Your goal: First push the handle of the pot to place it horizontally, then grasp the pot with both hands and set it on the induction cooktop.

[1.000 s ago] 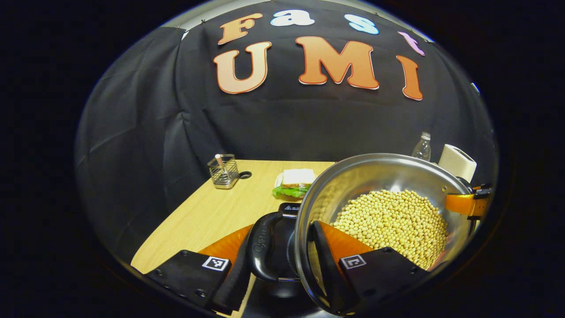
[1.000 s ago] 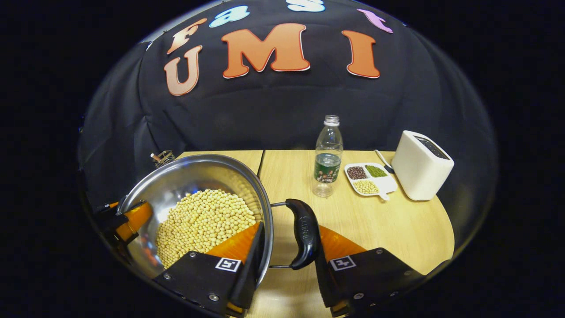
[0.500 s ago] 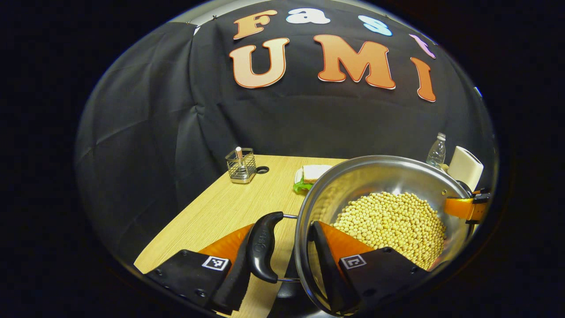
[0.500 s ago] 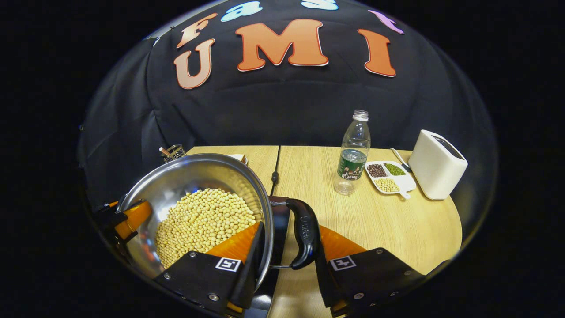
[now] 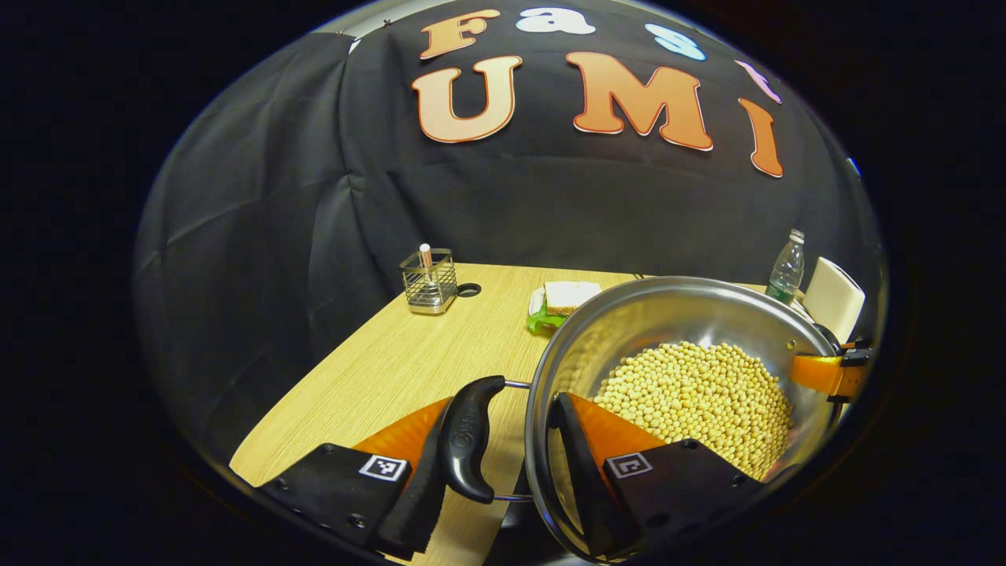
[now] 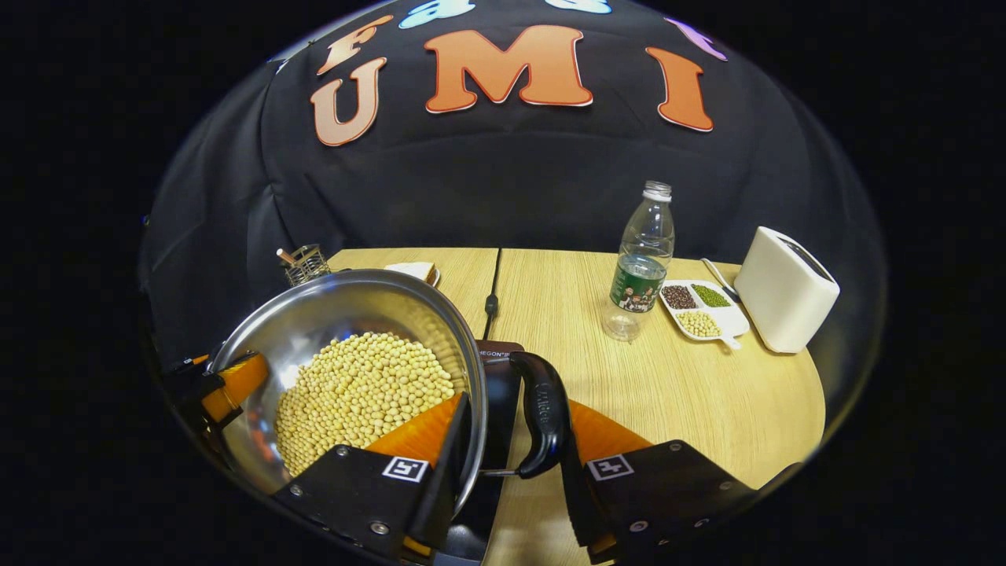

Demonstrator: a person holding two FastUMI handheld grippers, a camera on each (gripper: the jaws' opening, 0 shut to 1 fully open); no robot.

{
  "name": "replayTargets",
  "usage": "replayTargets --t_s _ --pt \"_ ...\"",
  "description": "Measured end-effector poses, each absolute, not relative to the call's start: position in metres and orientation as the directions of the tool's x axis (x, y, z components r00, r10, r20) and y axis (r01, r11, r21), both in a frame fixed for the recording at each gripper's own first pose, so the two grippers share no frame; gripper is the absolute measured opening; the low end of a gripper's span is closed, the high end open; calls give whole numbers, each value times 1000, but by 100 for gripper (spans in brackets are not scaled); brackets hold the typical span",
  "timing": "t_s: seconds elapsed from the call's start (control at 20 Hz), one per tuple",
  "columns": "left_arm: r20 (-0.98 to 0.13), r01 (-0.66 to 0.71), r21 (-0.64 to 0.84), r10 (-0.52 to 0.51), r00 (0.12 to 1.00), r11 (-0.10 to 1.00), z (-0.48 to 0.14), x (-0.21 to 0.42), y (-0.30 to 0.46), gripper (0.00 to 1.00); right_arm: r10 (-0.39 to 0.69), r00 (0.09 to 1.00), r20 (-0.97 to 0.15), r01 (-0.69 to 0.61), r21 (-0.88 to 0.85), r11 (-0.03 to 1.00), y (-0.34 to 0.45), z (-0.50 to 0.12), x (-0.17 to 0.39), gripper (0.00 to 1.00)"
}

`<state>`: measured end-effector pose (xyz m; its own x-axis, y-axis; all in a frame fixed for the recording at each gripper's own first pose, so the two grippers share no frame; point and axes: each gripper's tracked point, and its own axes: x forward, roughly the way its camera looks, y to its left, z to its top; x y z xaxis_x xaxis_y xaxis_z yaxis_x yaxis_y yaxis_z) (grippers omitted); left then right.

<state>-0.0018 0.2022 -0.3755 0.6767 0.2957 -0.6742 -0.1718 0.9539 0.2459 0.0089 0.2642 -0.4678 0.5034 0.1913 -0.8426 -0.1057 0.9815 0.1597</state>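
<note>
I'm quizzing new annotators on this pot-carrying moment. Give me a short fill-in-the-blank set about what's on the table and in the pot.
1. The steel pot is filled with pale yellow ____.
2. Each pair of tongs, left and right, straddles the rim and a black ____ of the pot.
3. The clear bottle stands between the pot and the white ____ tray of three bean kinds.
4. The sandwich rests on a green ____ leaf.

Missing words: beans; handle; divided; lettuce

A silvery steel pot (image 6: 346,303) holds pale yellow soybeans (image 6: 361,397) beyond the fingers. Its handles (image 6: 544,413) are glossy black. The table (image 6: 668,385) ahead is light wood-grain; the toaster (image 6: 786,289) far right is cream-white.
</note>
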Motion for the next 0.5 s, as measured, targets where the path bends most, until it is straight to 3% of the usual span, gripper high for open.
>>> replayTargets --t_s 0.3,0.5 --pt "-686 -180 225 287 669 958 -388 -4 203 75 186 508 -841 -110 151 982 263 -475 8 59" --pt "-689 -176 218 279 669 960 -391 -5 204 78 192 504 -842 -107 160 981 263 -479 6 59"
